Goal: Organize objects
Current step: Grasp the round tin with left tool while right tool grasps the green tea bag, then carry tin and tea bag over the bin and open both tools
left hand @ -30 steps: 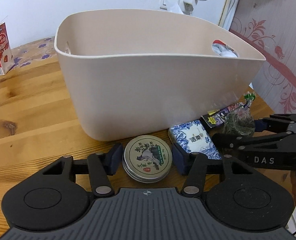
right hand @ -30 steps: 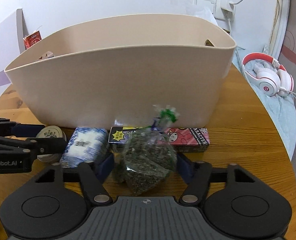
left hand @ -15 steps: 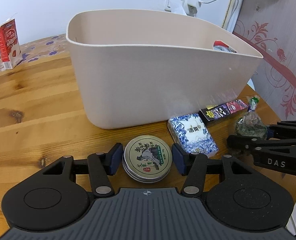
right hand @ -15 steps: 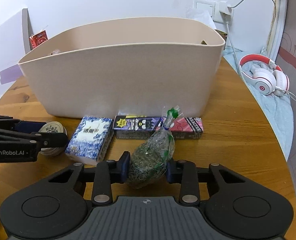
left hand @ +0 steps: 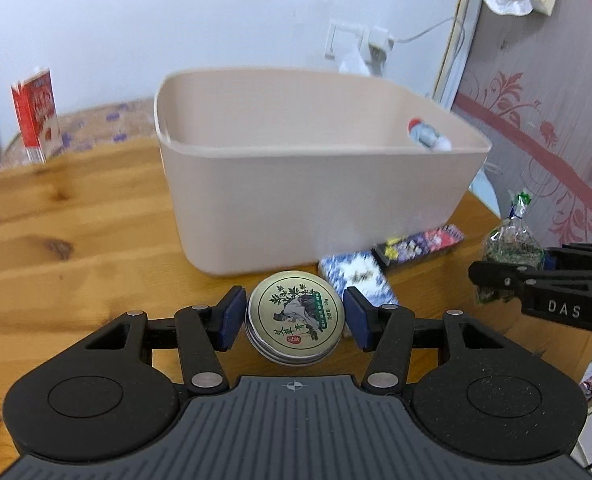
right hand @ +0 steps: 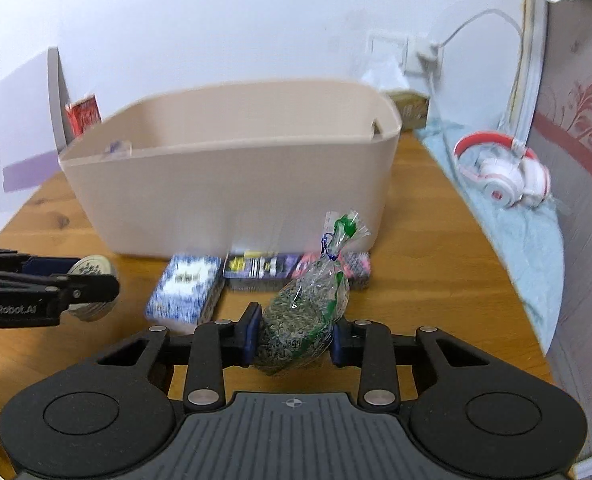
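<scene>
My left gripper is shut on a round metal tin with a green plant label, held above the wooden table. My right gripper is shut on a clear bag of dried herbs, also lifted. A beige plastic bin stands just beyond both; it also shows in the right wrist view. A blue-and-white packet and a flat dark box lie on the table in front of the bin. The left gripper with the tin shows at the left of the right wrist view.
A red-and-white carton stands at the table's far left. A bottle-like item lies inside the bin at its right end. Red-and-white headphones rest on a blue cloth to the right. The table's round edge curves close on the right.
Both grippers have risen and drawn back from the bin, each carrying its object. The right gripper closed on the herb bag about half a second ago. The packet and box stayed on the table.
</scene>
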Action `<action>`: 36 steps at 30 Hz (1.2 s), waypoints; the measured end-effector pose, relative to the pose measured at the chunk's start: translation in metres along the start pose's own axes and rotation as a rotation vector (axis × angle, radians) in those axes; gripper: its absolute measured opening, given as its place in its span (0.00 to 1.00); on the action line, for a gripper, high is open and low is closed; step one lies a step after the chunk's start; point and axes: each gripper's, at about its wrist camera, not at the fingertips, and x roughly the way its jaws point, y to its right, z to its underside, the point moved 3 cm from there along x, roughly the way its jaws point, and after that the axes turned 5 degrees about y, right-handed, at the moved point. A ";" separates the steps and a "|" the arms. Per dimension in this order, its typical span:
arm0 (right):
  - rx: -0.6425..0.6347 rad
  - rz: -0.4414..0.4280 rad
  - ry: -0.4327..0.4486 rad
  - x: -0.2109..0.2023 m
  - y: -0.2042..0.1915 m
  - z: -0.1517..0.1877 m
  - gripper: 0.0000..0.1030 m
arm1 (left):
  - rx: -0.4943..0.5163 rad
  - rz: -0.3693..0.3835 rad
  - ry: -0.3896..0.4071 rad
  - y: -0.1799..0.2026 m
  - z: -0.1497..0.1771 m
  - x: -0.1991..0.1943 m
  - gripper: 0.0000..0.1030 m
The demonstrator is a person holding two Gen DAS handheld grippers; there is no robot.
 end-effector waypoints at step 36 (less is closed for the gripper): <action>-0.193 0.025 0.086 0.072 0.014 -0.121 0.31 | 0.102 -0.128 -0.012 0.004 -0.112 0.100 0.53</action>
